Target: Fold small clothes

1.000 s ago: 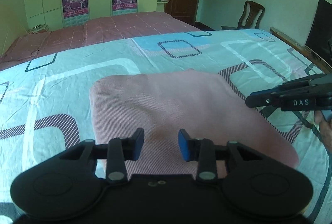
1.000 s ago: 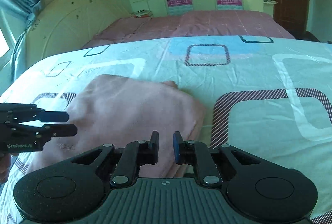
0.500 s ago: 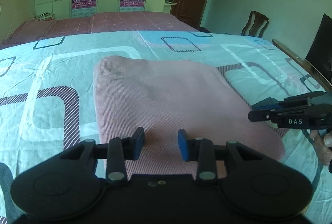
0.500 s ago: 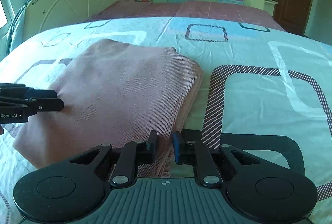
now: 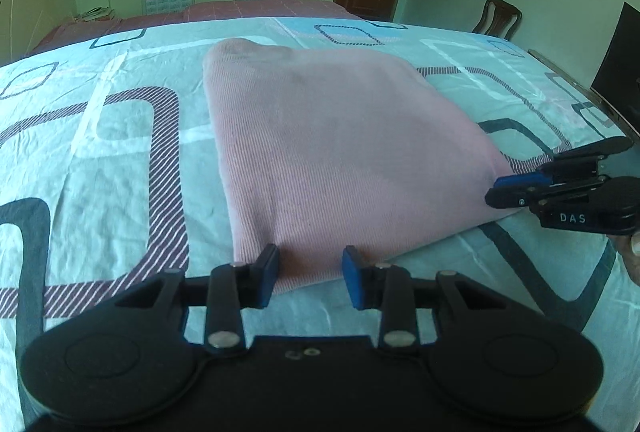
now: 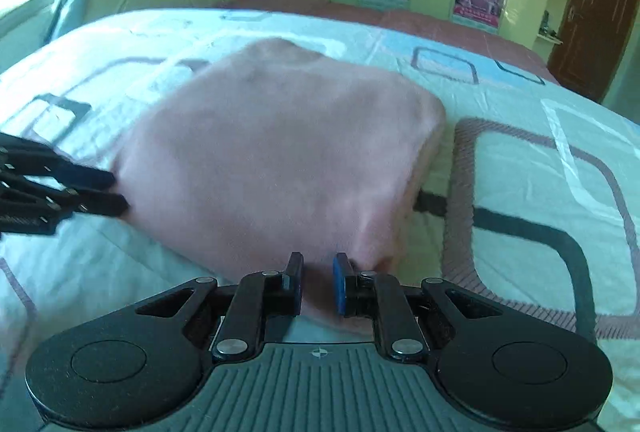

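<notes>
A pink folded garment lies flat on the patterned bedsheet. My left gripper is open, its blue pads either side of the garment's near left corner edge. My right gripper is open with a narrower gap, low at the garment's near right corner, cloth between its pads. The right gripper also shows in the left wrist view at the garment's right corner. The left gripper shows in the right wrist view at the garment's left edge.
The bed's wooden edge runs along the right, with a dark screen and a chair beyond it. A second bed with a maroon cover, wardrobes and a door stand at the back.
Both grippers have dropped and pulled back to the garment's near edge. The left now straddles the near left corner, the right the near right corner. Both gaps look unchanged.
</notes>
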Tool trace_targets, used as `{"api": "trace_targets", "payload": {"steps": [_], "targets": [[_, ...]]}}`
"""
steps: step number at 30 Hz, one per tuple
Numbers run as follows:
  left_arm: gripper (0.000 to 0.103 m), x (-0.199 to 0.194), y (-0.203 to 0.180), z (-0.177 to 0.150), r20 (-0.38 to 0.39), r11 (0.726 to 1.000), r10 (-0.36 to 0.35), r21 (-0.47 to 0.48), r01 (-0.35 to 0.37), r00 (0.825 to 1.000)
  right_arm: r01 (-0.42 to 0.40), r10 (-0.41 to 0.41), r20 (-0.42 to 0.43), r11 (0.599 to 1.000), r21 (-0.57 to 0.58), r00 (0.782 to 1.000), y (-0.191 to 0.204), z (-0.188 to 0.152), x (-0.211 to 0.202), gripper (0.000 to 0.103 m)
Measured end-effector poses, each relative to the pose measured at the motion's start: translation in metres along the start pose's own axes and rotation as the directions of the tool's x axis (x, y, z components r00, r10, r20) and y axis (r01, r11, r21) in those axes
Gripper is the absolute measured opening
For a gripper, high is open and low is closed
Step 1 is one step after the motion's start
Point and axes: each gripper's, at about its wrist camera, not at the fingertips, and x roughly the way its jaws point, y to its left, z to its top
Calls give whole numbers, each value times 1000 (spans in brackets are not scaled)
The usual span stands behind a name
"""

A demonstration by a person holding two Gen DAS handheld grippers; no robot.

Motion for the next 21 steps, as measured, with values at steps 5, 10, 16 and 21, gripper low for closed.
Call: {"api": "trace_targets", "payload": {"steps": [5, 10, 16, 21], "targets": [[33, -2, -1, 0, -4, 1000, 5, 15, -4, 1000, -1, 1, 0, 1000, -8, 1000, 1, 1, -1, 14], [40, -24, -1, 22, 69, 1000, 17, -11, -16, 997, -70, 66, 83, 996, 47, 994, -7, 17, -21, 14], [40, -1, 1, 83, 123, 998, 60, 5, -62, 991, -77, 52, 170, 986, 147, 984, -26, 75, 2, 14], [40, 43, 0, 105, 46, 999, 44, -9, -44, 998, -94, 70, 140, 981, 168, 988, -29, 105, 43, 14]]}}
